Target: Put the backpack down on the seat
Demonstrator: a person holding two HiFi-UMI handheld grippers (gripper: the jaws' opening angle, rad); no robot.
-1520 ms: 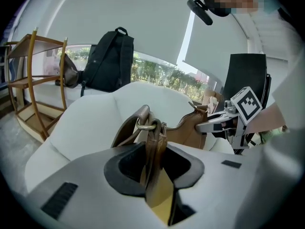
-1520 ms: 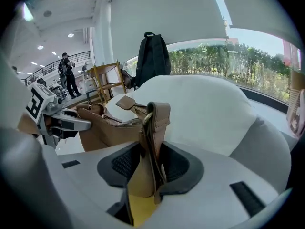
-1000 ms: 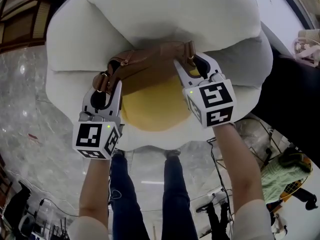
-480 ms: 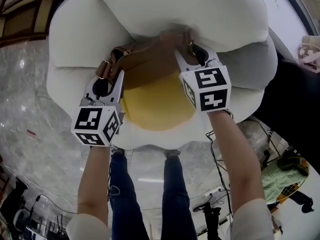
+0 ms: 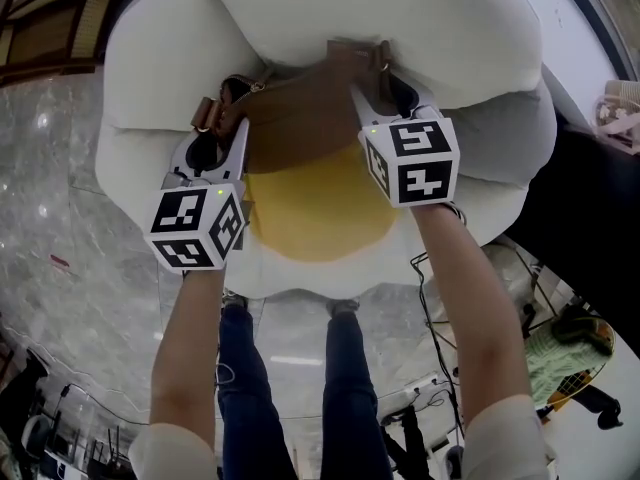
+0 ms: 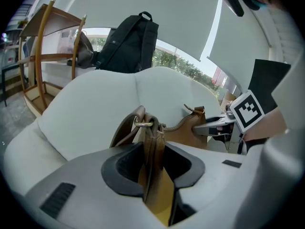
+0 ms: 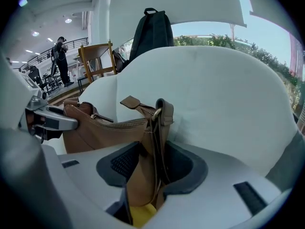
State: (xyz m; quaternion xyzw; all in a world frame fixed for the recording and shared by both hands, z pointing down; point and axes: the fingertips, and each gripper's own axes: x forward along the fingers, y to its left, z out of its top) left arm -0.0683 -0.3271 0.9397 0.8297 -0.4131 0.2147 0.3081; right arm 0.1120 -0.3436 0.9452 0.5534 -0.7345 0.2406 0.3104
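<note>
Nearest the camera, the person's two forearms reached forward and down over the front edge of a white armchair (image 5: 130,158), one gripper in each hand. The left gripper (image 5: 215,138) had its jaws partly closed and clamped on the left end of a brown leather bag (image 5: 300,118), at the strap tab below a brass ring (image 6: 143,124). The right gripper (image 5: 385,98) held the opposite end the same way, its jaws pinching the strap tab and side seam. They had just eased slightly wider, with the leather between them. Gripping both ends kept the bag level and upright, zip uppermost, so that it could be lowered square to the seat. This bag, more a shoulder bag than a backpack, appeared to be the task's item. It hung between the grippers over the far part of the yellow seat cushion (image 5: 320,208), close against the rounded backrest (image 5: 370,18). Whether its base touched the cushion could not be determined. The set-down was judged near completion, with release outstanding. Beyond the backrest stood a black backpack (image 6: 131,42), and to the far left a wooden chair frame (image 6: 43,56).
</note>
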